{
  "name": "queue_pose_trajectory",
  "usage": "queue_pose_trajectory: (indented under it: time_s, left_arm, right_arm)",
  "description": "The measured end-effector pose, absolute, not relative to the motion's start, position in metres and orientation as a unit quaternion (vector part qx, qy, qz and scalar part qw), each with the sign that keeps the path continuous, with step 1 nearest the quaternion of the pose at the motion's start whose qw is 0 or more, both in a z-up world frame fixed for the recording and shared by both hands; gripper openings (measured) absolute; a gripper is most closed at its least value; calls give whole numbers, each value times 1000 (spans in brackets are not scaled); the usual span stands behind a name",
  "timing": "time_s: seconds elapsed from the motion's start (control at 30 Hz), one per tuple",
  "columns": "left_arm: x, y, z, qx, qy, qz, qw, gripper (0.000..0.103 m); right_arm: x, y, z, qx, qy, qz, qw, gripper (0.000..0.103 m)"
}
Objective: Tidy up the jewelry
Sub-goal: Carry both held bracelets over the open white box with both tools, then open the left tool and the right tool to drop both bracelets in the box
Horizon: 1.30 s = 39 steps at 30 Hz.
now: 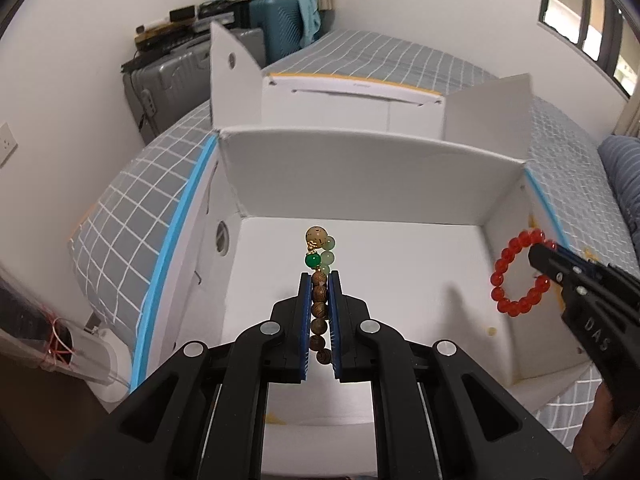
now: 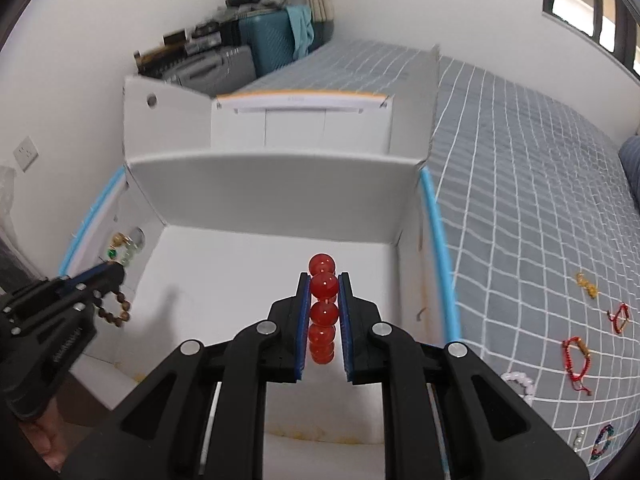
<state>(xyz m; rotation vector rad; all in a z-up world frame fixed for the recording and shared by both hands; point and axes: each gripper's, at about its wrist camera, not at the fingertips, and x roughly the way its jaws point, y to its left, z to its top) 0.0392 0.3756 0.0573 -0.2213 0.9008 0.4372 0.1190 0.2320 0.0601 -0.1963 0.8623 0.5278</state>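
Both grippers hang over an open white cardboard box (image 1: 360, 168) that rests on a bed. My left gripper (image 1: 320, 278) is shut on a wooden bead bracelet (image 1: 319, 292) with green and cream beads sticking out past the fingertips. The same bracelet (image 2: 116, 308) dangles from the left gripper (image 2: 114, 270) at the box's left side in the right wrist view. My right gripper (image 2: 324, 278) is shut on a red bead bracelet (image 2: 322, 312). In the left wrist view that red bead bracelet (image 1: 518, 276) hangs as a ring from the right gripper (image 1: 538, 254) near the box's right wall.
The box's floor (image 2: 248, 280) is bare white, its flaps (image 1: 232, 80) stand up at the back. Several more bracelets (image 2: 578, 364) lie on the grey checked bedspread (image 2: 520, 200) to the right of the box. Suitcases (image 1: 276, 16) stand against the far wall.
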Motion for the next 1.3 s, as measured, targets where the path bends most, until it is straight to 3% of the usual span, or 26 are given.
queue_pose_trajectory:
  time_s: [0.27, 0.5, 0.6, 0.73, 1.0, 1.1, 1.3]
  left_arm:
    - [43, 392, 32, -112, 454, 215, 857, 8]
    - [39, 393, 37, -118, 448, 219, 859, 13]
    - [38, 391, 39, -119, 446, 219, 859, 29]
    - [35, 390, 43, -120, 438, 223, 862, 51]
    - [27, 388, 56, -119, 413, 237, 871, 81]
    - [25, 384, 60, -116, 406, 235, 875, 89]
    - [26, 365, 72, -107, 393, 228, 885, 97]
  right_arm:
    - [124, 246, 21, -108, 453, 229, 854, 13]
    - [123, 243, 25, -107, 449, 223, 859, 16]
    - [123, 243, 32, -99, 441, 229, 862, 35]
    - [120, 242, 38, -97, 433, 234, 865, 49]
    - [109, 237, 56, -97, 389, 230, 887, 87]
    - [106, 227, 64, -82, 375, 230, 894, 96]
    - [103, 194, 79, -72, 363, 213, 904, 96]
